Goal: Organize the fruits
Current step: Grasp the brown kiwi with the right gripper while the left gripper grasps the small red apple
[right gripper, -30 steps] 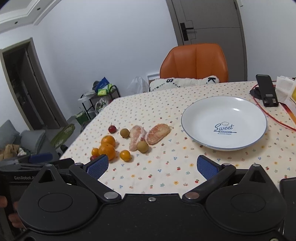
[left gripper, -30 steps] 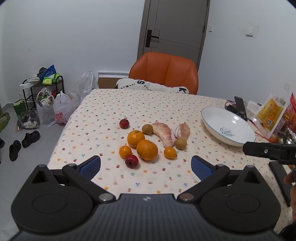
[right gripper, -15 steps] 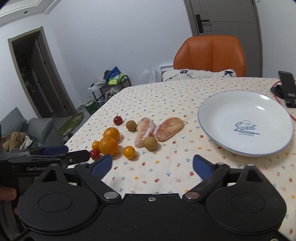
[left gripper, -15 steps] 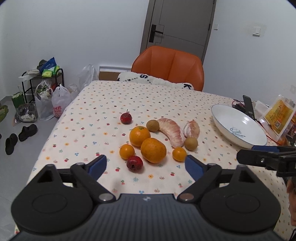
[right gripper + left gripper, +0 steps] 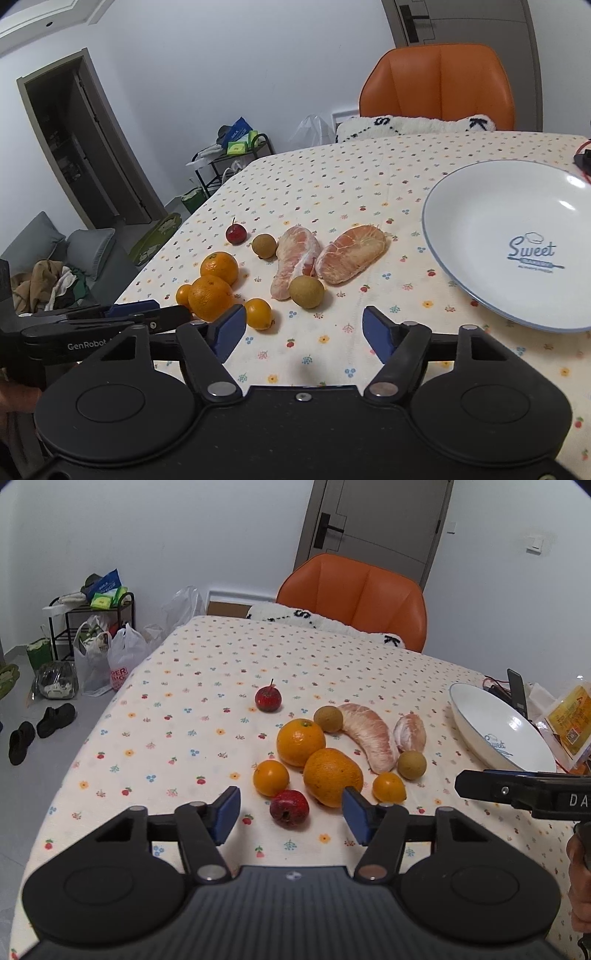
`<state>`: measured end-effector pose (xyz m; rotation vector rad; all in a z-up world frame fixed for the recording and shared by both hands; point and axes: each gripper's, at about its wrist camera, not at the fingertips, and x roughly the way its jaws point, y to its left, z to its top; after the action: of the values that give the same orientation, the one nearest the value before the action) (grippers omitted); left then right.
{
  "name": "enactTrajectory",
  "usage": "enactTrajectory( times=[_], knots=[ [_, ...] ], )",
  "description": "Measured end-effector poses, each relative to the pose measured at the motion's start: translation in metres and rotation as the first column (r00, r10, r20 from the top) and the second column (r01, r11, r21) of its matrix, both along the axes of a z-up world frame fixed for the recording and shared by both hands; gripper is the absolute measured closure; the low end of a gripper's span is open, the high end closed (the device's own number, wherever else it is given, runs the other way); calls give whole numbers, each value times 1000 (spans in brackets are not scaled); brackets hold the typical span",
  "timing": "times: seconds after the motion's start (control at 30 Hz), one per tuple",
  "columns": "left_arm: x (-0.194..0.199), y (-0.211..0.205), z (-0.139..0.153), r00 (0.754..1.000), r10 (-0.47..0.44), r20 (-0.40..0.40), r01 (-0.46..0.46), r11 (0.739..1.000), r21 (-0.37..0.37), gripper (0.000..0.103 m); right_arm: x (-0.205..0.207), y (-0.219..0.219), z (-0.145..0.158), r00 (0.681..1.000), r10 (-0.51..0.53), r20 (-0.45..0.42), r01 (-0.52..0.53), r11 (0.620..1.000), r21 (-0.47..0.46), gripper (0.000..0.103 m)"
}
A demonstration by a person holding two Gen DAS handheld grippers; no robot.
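Hovering left gripper (image 5: 290,815) agape, empty | red fruit (image 5: 289,808) between fingertips | right gripper (image 5: 304,329) agape, empty

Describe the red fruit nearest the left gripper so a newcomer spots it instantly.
On the floral tablecloth, find the fruit cluster left of the white plate. At its near edge, touching the big orange, lies the dark red fruit. Its red twin sits apart at the far side, stem up.

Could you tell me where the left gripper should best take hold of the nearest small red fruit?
Grip the small red fruit across its round middle, coming straight forward and down with the open left gripper. It sits between the fingers already, but a small orange and a large orange crowd its far side.
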<state>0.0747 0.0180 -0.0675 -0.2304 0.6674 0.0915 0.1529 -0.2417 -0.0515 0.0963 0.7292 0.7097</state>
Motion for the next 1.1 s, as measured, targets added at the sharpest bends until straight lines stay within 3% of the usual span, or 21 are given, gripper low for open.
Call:
enactTrajectory(
  times=[0.17,0.4,0.5,0.57,0.6,1.1],
  knots=[
    [6,0,-5,1000,-9,-7,9,1000,2,49,13,4,-4,1000,-3,-16,3,1000,5,39],
    [7,1,-9,1000,-14,-22,14,1000,-10,80,30,18,-11,1000,9,-28,-9,1000,3,43],
    [6,1,-9,1000,-11,-14,11,1000,-11,80,36,25,-16,999,10,-42,-10,1000,-5,51],
    [6,1,-7,1000,-10,-8,10,1000,-12,80,38,28,-19,999,15,-49,-16,1000,-10,64],
    [7,1,-6,1000,-9,-5,9,1000,-12,80,38,29,-20,998,20,-58,-20,1000,-12,75],
    [6,-17,17,997,-29,67,29,1000,3,80,19,-1,-2,1000,11,10,-11,999,44,78]
  ],
)
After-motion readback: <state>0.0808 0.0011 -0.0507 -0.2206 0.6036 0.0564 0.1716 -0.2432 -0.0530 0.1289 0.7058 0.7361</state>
